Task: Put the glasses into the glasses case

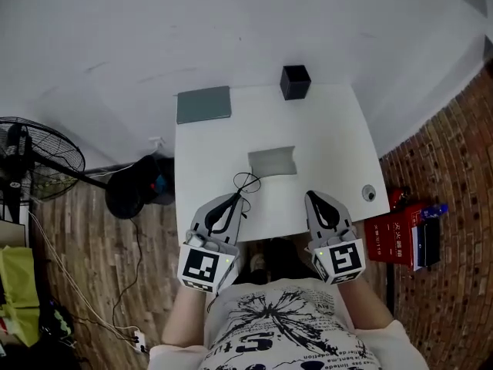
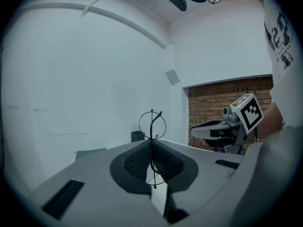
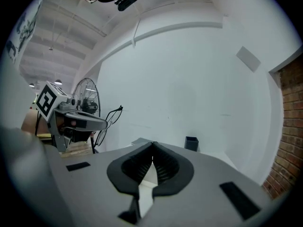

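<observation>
Thin black wire-framed glasses [image 1: 246,182] stick up from my left gripper [image 1: 239,197], which is shut on them over the near part of the white table [image 1: 331,137]. In the left gripper view the glasses [image 2: 152,124] stand pinched edge-on between the jaws of that gripper [image 2: 152,144]. A grey glasses case [image 1: 272,161] lies mid-table, just beyond the glasses. My right gripper [image 1: 312,197] hovers at the near edge to the right, shut with nothing in it; its jaws meet in its own view [image 3: 152,149], where the left gripper [image 3: 78,119] and the glasses [image 3: 111,117] show at left.
A flat grey-green box [image 1: 203,104] lies at the far left corner and a black cube-shaped holder [image 1: 295,82] at the far edge. A small round object [image 1: 369,193] sits near the right edge. A fan [image 1: 38,156] stands on the floor left; a red box [image 1: 394,236] right.
</observation>
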